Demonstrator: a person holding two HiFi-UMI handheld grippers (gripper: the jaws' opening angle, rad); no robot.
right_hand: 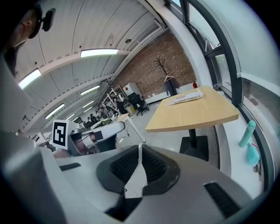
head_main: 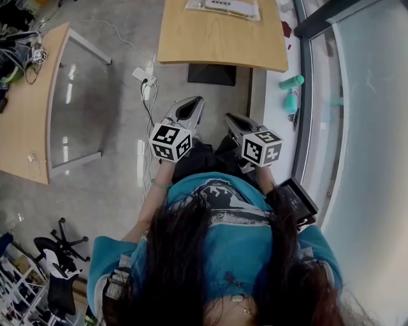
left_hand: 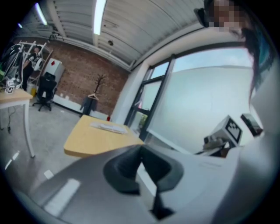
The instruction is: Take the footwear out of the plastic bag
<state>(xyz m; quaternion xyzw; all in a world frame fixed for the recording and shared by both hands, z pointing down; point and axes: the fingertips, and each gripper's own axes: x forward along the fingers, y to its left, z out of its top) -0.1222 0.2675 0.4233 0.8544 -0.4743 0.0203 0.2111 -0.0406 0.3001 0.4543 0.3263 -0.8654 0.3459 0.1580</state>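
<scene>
Your left gripper [head_main: 194, 102]: jaws clenched, empty | your right gripper [head_main: 229, 118]: clenched, empty | plastic bag [head_main: 223, 6]: flat at far end of wooden table [head_main: 217, 41], long axis crosswise to you, well beyond both grippers; contents unreadable.

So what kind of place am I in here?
Probably an open office or lab workspace: wooden tables on a bare floor, an office chair near a brick wall, and tall windows.

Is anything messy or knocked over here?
Nothing looks spilled or broken. Only a white power strip and its cables lie loose on the floor beside the wooden table.
</scene>
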